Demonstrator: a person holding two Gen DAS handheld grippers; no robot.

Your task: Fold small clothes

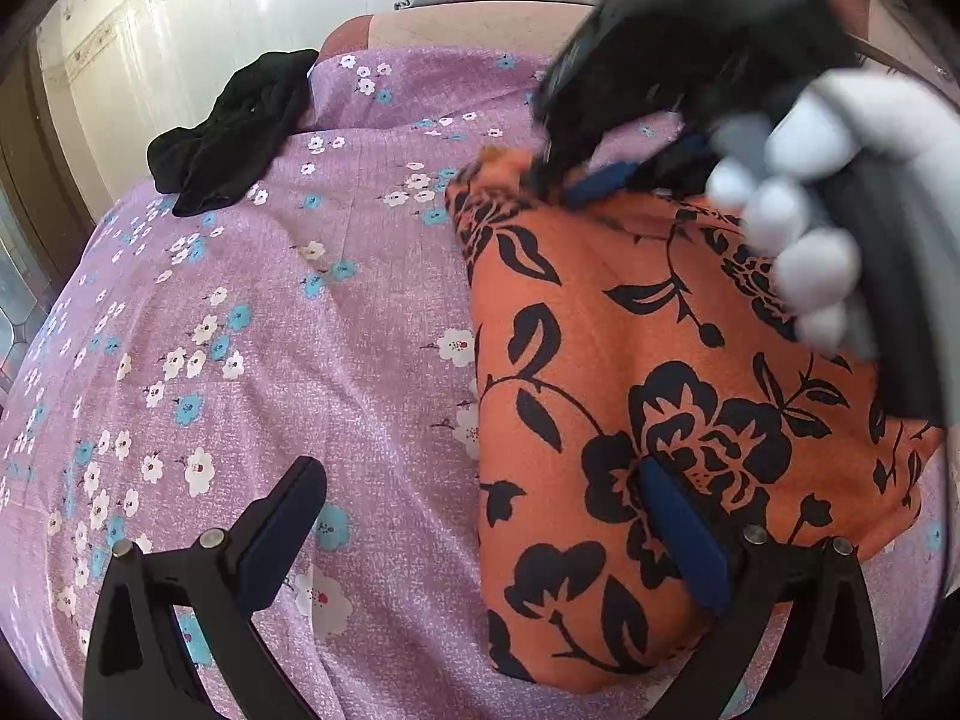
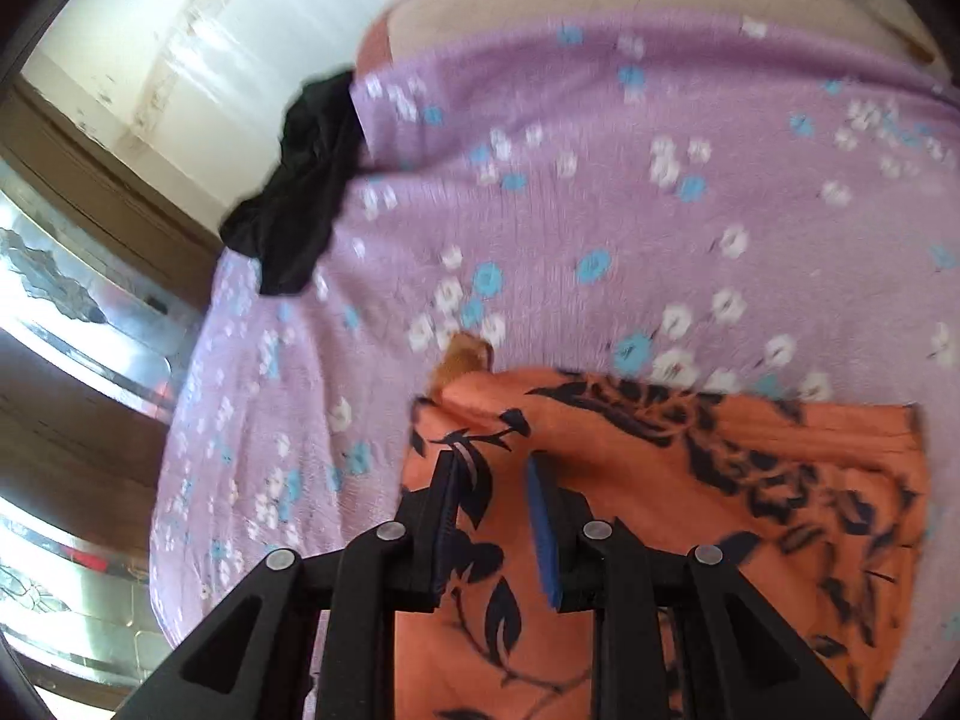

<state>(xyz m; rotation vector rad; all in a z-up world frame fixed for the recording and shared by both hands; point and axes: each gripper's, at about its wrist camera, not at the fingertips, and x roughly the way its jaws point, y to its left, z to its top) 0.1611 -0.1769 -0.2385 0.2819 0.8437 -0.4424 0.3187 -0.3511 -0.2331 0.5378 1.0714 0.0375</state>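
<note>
An orange garment with a black flower print (image 1: 660,360) lies folded flat on the purple flowered sheet (image 1: 300,312). My left gripper (image 1: 480,474) is open wide just above the garment's near left edge, one finger over the sheet and one over the cloth. My right gripper (image 1: 576,180) shows in the left wrist view at the garment's far corner, held by a white-gloved hand (image 1: 792,240). In the right wrist view the right gripper (image 2: 495,468) is open a little over the orange garment (image 2: 690,480), near its far left corner, holding nothing.
A crumpled black garment (image 1: 234,132) lies at the sheet's far left edge; it also shows in the right wrist view (image 2: 300,180). A white wall and a wooden frame stand beyond it. The bed's bare end (image 1: 480,30) lies at the back.
</note>
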